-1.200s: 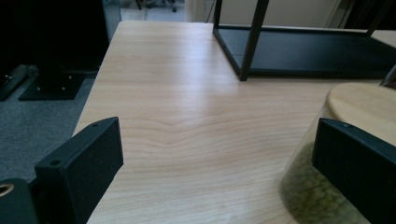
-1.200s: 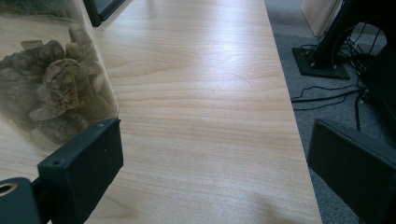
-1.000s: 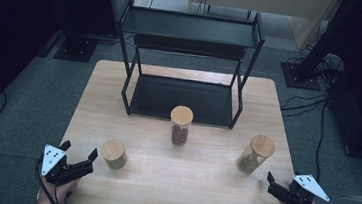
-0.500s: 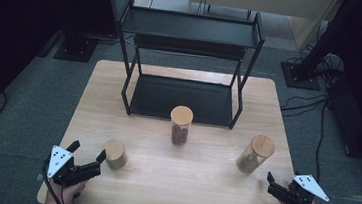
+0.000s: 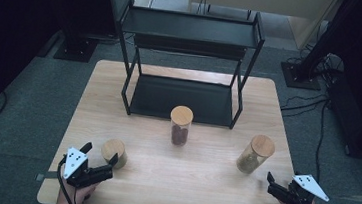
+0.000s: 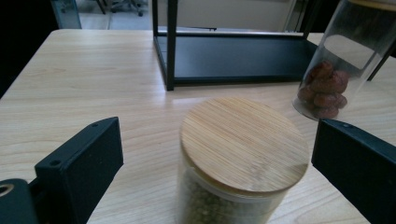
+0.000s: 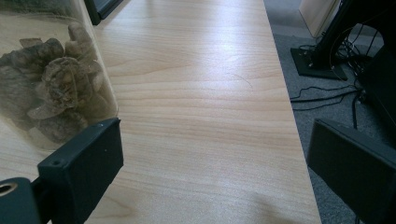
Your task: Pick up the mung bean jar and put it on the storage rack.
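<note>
Tall date jar [image 5: 180, 126] and rack [image 5: 188, 62] stand beyond the short jar [image 5: 114, 152].

The table [image 5: 119, 101] is pale wood with a fine straight grain and a smooth, faintly shiny finish. At the lower left of the high view, the small jar [image 6: 233, 186] is clear glass under a smooth, matt bamboo lid [image 6: 243, 142]. The tall jar [image 6: 343, 56] in the middle and the tilted jar [image 7: 51, 70] at the right are glossy clear glass too. The black rack [image 5: 188, 57] looks like matt painted metal. The jaws look like matt black plastic. The floor [image 5: 28, 102] is rough grey carpet.
</note>
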The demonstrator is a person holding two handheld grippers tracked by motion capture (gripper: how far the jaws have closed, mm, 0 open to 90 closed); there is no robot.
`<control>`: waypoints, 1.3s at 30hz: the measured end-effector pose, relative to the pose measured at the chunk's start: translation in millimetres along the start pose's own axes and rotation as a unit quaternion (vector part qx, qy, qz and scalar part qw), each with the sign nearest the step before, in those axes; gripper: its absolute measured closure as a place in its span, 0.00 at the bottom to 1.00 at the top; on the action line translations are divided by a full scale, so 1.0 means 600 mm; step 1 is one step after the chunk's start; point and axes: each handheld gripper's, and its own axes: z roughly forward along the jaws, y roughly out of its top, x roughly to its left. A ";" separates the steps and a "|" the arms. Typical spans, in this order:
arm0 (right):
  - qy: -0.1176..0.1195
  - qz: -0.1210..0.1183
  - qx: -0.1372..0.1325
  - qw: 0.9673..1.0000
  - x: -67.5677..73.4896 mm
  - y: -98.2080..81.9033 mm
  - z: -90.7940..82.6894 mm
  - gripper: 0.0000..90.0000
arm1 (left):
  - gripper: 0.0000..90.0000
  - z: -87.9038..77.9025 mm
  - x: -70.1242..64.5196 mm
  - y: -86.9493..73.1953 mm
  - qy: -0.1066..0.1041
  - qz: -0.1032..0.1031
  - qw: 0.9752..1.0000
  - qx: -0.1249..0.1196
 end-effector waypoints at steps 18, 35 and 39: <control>-0.001 -0.001 0.000 1.000 0.000 0.000 0.000 0.04 | 0.03 0.025 -0.006 -0.022 0.015 0.009 0.999 0.029; -0.001 -0.002 0.001 1.000 0.001 0.000 0.000 0.04 | 0.06 0.045 -0.012 -0.033 0.022 0.015 0.998 0.057; -0.002 -0.004 0.001 1.000 0.001 0.000 0.000 0.04 | 0.11 0.049 -0.014 -0.034 0.026 0.015 0.998 0.058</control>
